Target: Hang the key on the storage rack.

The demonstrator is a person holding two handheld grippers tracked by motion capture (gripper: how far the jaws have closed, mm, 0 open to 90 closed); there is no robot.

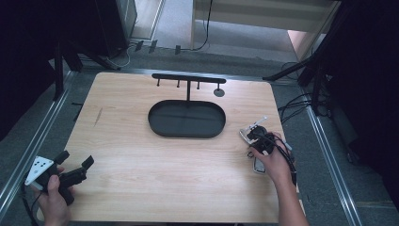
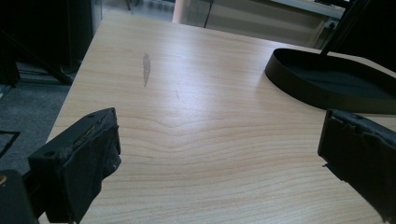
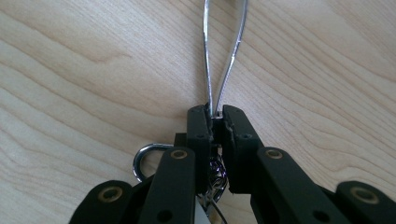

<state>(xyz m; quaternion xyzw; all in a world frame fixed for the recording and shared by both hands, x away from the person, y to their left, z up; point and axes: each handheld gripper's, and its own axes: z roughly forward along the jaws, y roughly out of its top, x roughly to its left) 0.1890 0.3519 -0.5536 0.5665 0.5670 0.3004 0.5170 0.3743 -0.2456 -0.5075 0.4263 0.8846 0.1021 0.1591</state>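
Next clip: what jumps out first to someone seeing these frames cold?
Probably the black oval tray with its T-shaped hook stand, sitting mid-table toward the far edge of the wooden table. Next, the right gripper at the table's right side, jaws shut on a thin shiny metal loop. The left gripper hangs open at the near left corner.

Thin shiny metal wire loop (image 3: pixel 223 51), two strands converging at one end, nipped there betw. closed black jaws of right gripper (image 3: pixel 215 119); rest runs out over light wood table (image 1: pixel 141 165), near its right edge. Round silver metal ring (image 3: pixel 142 161) just beside jaws, lying on wood.
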